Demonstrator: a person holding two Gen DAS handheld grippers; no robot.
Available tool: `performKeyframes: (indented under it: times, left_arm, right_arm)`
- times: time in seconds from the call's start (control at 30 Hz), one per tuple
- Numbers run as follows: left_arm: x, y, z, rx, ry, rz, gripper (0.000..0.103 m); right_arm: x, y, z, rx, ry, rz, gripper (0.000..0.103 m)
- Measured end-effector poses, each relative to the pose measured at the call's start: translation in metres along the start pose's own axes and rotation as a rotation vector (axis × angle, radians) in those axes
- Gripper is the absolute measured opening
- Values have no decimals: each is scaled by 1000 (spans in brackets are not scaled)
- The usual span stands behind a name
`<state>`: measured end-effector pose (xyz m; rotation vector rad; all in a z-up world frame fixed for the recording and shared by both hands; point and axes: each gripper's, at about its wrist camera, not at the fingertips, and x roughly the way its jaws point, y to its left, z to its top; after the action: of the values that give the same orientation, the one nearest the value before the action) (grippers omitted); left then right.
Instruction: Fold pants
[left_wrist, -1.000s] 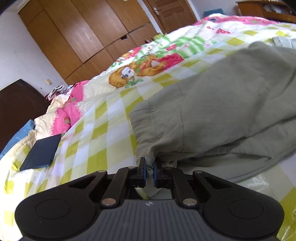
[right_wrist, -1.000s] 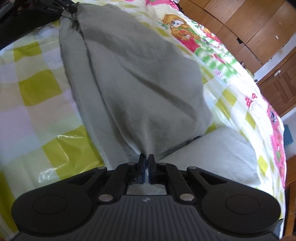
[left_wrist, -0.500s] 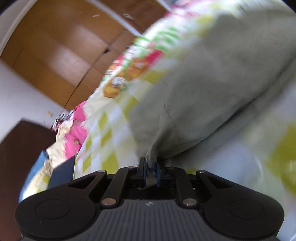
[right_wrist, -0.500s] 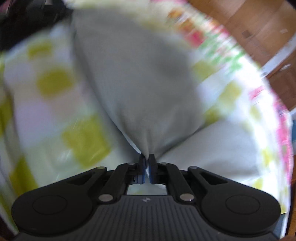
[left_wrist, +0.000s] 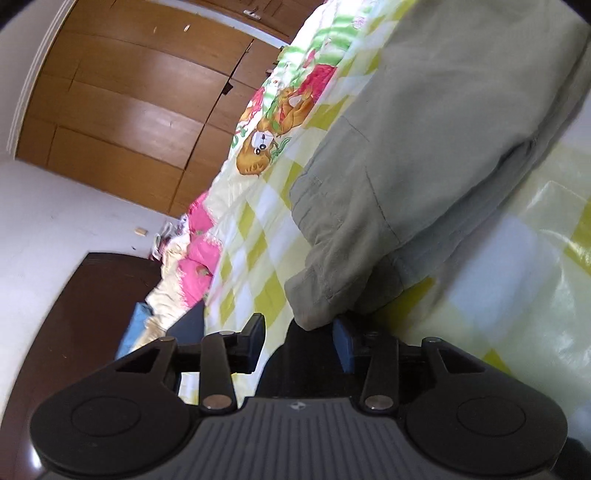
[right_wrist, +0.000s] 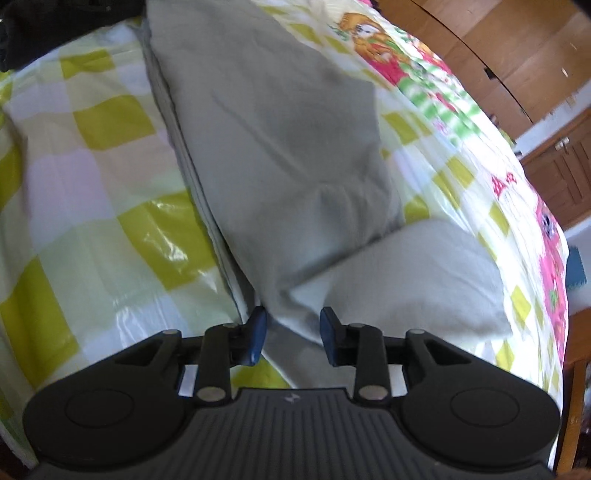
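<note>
With the grey-green pants lying folded lengthwise on the bed, its checked yellow-and-white cover showing all round them, the step in hand looks like the release after a fold has been laid down. The left gripper has just been opening: its jaws stand apart, with a corner of the waistband end lying loose between them, no longer pinched. The right gripper has likewise just been opening; its jaws are parted over the far end, where the cloth and a paler fold sit between them, unclamped. The next move, I judge, calls for drawing both grippers back clear of the fabric without dragging it, then taking fresh hold for a crosswise fold, end over end. Soft cloth may catch on a pad and pull the fold askew. Around the bed, wooden wardrobe doors fill the background, a dark cabinet stands to one side, and pink bedding is heaped near the edge; none of it lies in the way.
</note>
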<state>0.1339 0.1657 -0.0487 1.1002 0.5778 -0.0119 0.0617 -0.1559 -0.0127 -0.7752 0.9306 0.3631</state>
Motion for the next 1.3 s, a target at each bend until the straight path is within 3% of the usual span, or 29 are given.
performKeyframes:
  times: [0.13,0.23,0.37,0.5,0.63,0.7,0.77,0.8,0.83,0.87,0.9,1.0,1.13,1.2,1.3]
  left_arm:
    - [-1,14,3,-25,49,67,56]
    - [-7,29,-2,-108,87,79,56]
    - [-39,28,18,-147,13,75,56]
    - [-78,4,69,-140,-159,-10,56]
    - [-110,-25,124,-205,-301,-160,56]
    - [-119,-41,147,-226,-342,-256,57]
    - [-123,-59,166,-228,-353,-316,57]
    - [-124,-65,172,-220,-355,-354,57]
    - [-126,-71,178,-211,-363,-381,57]
    - [-128,-75,183,-205,-367,-392,57]
    - [-133,-82,189,-193,-367,-401,57]
    - [-142,-89,200,-158,-382,-404,57]
    - [-152,-90,210,-149,-400,-410,57]
    - [-155,-94,215,-148,-408,-419,57]
    - [-162,-105,224,-130,-425,-444,57]
  right_arm:
    - [-20,-11,-15,90,-3,7,38]
    - [-33,-34,-28,203,-24,-1,38]
    - [-35,-82,-46,441,-67,-26,42]
    - [-9,-144,-62,717,-102,-34,43]
    - [38,-213,-91,1085,-119,36,43]
    - [64,-239,-109,1260,-122,84,43]
    - [79,-255,-122,1400,-179,139,43]
    - [82,-260,-126,1446,-217,165,36]
    - [84,-262,-128,1469,-252,198,12]
    - [87,-264,-127,1482,-272,241,3]
    - [87,-265,-127,1495,-287,272,3]
    - [54,-267,-132,1470,-414,293,3]
    - [-27,-266,-184,1518,-595,277,3]
    - [-65,-259,-215,1534,-631,221,3]
    - [-101,-236,-258,1582,-615,169,3]
